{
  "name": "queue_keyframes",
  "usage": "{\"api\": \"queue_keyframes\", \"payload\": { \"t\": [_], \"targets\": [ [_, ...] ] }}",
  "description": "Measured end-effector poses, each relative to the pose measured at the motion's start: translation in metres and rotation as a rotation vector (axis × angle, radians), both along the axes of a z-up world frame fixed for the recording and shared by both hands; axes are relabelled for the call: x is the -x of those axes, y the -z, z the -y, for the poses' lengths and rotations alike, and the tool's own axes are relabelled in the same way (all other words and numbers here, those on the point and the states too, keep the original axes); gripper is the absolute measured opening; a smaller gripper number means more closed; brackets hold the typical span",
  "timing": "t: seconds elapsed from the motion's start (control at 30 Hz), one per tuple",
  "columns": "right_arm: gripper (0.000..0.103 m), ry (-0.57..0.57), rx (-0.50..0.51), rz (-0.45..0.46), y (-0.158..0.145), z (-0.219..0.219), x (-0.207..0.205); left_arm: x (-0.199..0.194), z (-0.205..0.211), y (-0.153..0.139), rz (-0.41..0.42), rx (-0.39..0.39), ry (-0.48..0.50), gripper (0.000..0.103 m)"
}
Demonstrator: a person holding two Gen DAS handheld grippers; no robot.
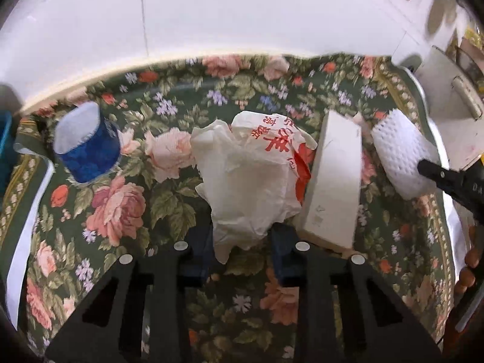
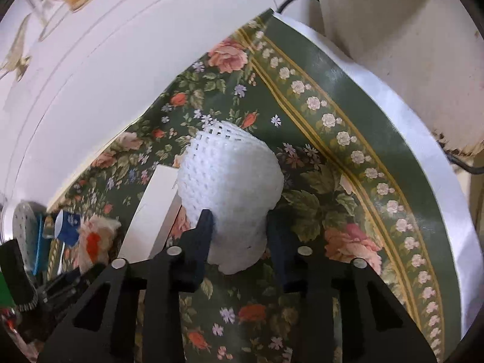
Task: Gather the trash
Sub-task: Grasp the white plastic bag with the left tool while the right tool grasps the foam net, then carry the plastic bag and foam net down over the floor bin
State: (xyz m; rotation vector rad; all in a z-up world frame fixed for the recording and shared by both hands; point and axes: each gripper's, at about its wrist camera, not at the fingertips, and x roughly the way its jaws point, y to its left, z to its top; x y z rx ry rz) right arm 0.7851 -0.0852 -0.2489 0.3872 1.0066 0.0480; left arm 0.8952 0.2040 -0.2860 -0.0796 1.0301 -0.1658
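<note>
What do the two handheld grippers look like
Both the left gripper and the right gripper are matte black, with angular frames that have triangular cutouts, small round silver discs near the finger bases, and dark blue fingers. No cables or sleeves show.

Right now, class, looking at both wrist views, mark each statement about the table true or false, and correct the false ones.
1. The right gripper has its jaws around the white foam net. True.
2. The left gripper grips the blue cup. False: its jaws close on the crumpled paper bag.
3. The white box lies between bag and foam net. True.
4. The tablecloth is plain red. False: green and floral.
</note>
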Motion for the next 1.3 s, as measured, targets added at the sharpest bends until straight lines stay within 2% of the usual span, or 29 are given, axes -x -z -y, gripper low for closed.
{"api": "queue_keyframes", "payload": {
  "t": [0.13,0.27,0.67,0.8,1.03,1.3],
  "targets": [
    [0.029,-0.044,0.027,0.047,-0.021,0.005,0.02,0.019,0.004,-0.025,0.044,-0.006,-0.043,0.028],
    [0.029,-0.083,0.013,0.096,-0.046,0.015,0.044,0.049,0.011,-0.056,0.097,-0.006,-0.088,0.027],
    [0.029,-0.277,0.044,0.311,-0.138,0.039,0.138,0.185,0.052,-0.145,0.265,0.035,-0.257,0.027],
    [0.029,-0.326,0.039,0.37,-0.163,0.042,0.168,0.231,0.062,-0.166,0.3,0.009,-0.278,0.027],
    [0.029,-0.372,0.006,0.433,-0.185,0.033,0.226,0.301,0.065,-0.186,0.335,-0.006,-0.282,0.027],
    [0.029,-0.348,0.006,0.425,-0.181,0.01,0.3,0.383,0.046,-0.184,0.353,0.022,-0.237,0.027]
  ]
}}
